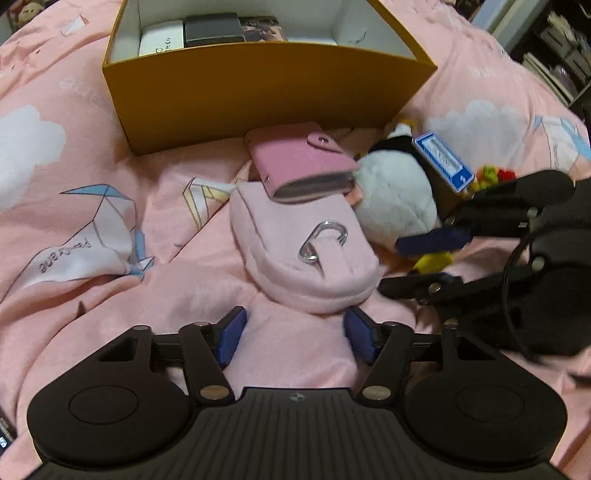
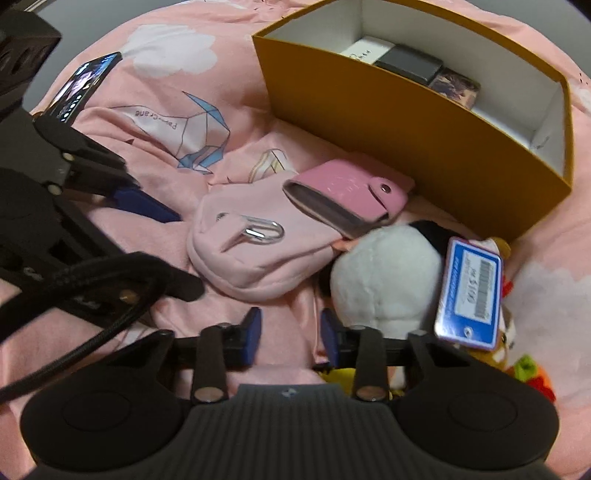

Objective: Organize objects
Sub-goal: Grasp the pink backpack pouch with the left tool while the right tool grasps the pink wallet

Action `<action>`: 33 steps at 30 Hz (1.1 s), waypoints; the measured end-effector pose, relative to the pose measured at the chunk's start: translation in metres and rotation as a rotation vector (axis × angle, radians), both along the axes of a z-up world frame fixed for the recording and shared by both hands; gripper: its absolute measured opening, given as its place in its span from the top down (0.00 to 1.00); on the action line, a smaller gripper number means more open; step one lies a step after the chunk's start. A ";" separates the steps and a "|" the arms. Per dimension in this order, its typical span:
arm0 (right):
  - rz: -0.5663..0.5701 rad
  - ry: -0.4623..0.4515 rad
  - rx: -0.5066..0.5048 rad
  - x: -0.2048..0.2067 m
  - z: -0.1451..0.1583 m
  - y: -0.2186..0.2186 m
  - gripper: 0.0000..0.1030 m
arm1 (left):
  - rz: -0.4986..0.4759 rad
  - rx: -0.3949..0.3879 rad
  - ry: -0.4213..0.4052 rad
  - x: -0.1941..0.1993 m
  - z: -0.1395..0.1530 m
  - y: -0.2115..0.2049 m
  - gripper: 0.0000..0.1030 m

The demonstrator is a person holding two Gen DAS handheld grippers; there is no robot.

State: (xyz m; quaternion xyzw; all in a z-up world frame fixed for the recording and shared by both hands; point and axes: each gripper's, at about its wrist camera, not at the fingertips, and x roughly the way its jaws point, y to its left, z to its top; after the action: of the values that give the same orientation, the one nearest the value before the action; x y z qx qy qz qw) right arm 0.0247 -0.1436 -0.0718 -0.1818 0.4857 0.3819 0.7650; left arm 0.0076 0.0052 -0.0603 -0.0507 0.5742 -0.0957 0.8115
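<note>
A pale pink pouch with a metal clip lies on the pink bedding. A darker pink snap wallet rests on its far end. Beside them lies a white and black plush toy with a blue barcode tag. My left gripper stands open, its blue pads just short of the pouch's near end. My right gripper shows a narrow gap over bare bedding, right pad beside the plush, whose yellow foot lies at its fingers.
An open yellow box stands just behind the pile, holding a white box, a dark box and a patterned one. A lit phone sits on the left gripper. Shelves stand beyond the bed.
</note>
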 end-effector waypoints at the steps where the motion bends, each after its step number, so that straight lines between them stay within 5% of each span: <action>1: 0.007 -0.006 0.001 0.000 0.001 0.001 0.74 | 0.001 -0.006 -0.011 0.000 0.001 -0.001 0.40; 7: 0.003 -0.043 0.042 0.005 0.005 0.002 0.76 | 0.040 -0.047 -0.087 0.003 0.008 0.005 0.58; 16: 0.005 -0.143 0.095 0.019 0.020 0.010 0.74 | 0.091 -0.031 -0.193 0.025 0.019 0.010 0.59; 25: -0.016 -0.211 0.092 0.025 0.033 0.013 0.75 | 0.090 0.002 -0.193 0.031 0.017 0.025 0.29; 33: -0.091 -0.230 0.088 0.033 0.038 0.003 0.75 | 0.081 -0.042 -0.187 0.041 0.008 0.028 0.25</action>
State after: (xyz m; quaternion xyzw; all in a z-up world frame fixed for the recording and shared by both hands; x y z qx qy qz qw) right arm 0.0580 -0.1403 -0.0339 -0.1686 0.3854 0.3443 0.8394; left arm 0.0490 0.0331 -0.0524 -0.0816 0.4914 -0.0791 0.8635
